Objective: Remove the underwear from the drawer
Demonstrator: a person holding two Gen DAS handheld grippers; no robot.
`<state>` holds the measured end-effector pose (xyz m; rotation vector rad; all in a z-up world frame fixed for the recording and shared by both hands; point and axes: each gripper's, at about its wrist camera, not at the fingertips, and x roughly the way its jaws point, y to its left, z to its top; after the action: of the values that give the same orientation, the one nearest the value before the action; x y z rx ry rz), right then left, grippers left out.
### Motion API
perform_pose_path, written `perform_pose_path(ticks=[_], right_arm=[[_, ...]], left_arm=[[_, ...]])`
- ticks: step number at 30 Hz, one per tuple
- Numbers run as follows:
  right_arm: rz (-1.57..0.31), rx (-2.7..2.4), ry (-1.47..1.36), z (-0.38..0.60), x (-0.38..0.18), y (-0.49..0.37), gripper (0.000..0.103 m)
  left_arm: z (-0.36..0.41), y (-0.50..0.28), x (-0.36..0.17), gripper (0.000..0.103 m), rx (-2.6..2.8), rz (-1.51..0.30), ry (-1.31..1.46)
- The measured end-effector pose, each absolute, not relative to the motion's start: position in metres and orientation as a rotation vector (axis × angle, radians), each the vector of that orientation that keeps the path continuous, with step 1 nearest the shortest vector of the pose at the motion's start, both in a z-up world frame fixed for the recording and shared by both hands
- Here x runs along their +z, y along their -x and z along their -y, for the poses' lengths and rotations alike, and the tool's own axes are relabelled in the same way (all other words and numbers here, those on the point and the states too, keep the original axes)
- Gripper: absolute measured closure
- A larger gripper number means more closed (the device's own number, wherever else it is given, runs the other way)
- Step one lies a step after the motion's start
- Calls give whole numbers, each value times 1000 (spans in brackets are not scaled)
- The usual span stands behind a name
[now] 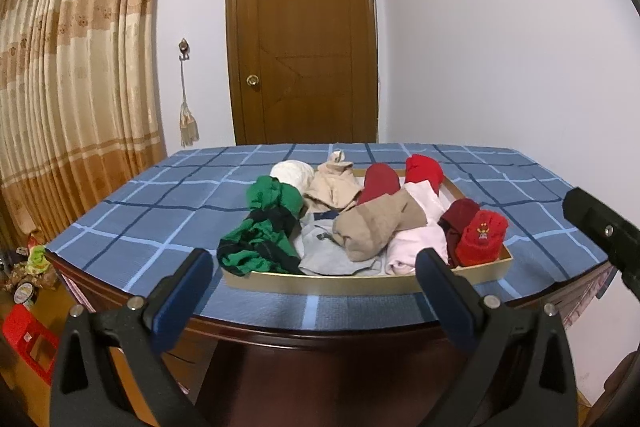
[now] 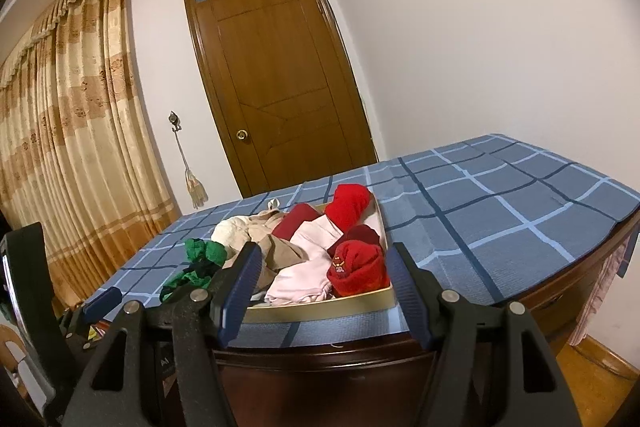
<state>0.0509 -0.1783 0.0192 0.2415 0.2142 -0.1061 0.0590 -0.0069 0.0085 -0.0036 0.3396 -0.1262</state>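
Note:
A shallow gold-rimmed drawer tray (image 1: 360, 283) (image 2: 320, 305) sits on the blue checked bed cover near the front edge. It holds several rolled underwear pieces: a green and black one (image 1: 264, 227) (image 2: 200, 259) hanging over the left rim, a grey one (image 1: 328, 247), a tan one (image 1: 376, 223), a pink one (image 1: 416, 243) (image 2: 304, 267) and a red one with a small emblem (image 1: 480, 239) (image 2: 356, 267). My left gripper (image 1: 316, 291) is open and empty, just short of the tray's front rim. My right gripper (image 2: 324, 295) is open and empty, in front of the tray's right half.
The bed cover (image 1: 140, 227) (image 2: 500, 219) spreads left and right of the tray. A dark wooden bed frame (image 1: 320, 367) lies below the front edge. A brown door (image 1: 304, 39), a curtain (image 1: 72, 87) and white walls stand behind. Clutter and a red box (image 1: 24, 343) are on the floor at left.

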Motion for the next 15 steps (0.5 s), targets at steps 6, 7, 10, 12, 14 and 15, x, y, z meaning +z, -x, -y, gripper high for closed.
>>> perform_pose_path(ticks=[6,7,10,12,14,15], right_arm=[[-193,-99,-233,174,23,-43,36],[-189,-98,-230,173,24,-42,36],[-163,-105,-221,169,27,-35,36],[-146,-110,-214,166,29,-30,36],[-133,-112,-211,165,30,-27,36],[-129,-111,-211,164,31,-26,36]], left_arm=[[5,-52,9,0,-120,-326,-2],[5,-51,10,0,-118,-322,-1],[2,-45,13,0,-114,-299,8],[0,-43,14,0,-110,-292,12],[-2,-40,15,0,-109,-286,20],[-4,-38,16,0,-109,-283,21]])
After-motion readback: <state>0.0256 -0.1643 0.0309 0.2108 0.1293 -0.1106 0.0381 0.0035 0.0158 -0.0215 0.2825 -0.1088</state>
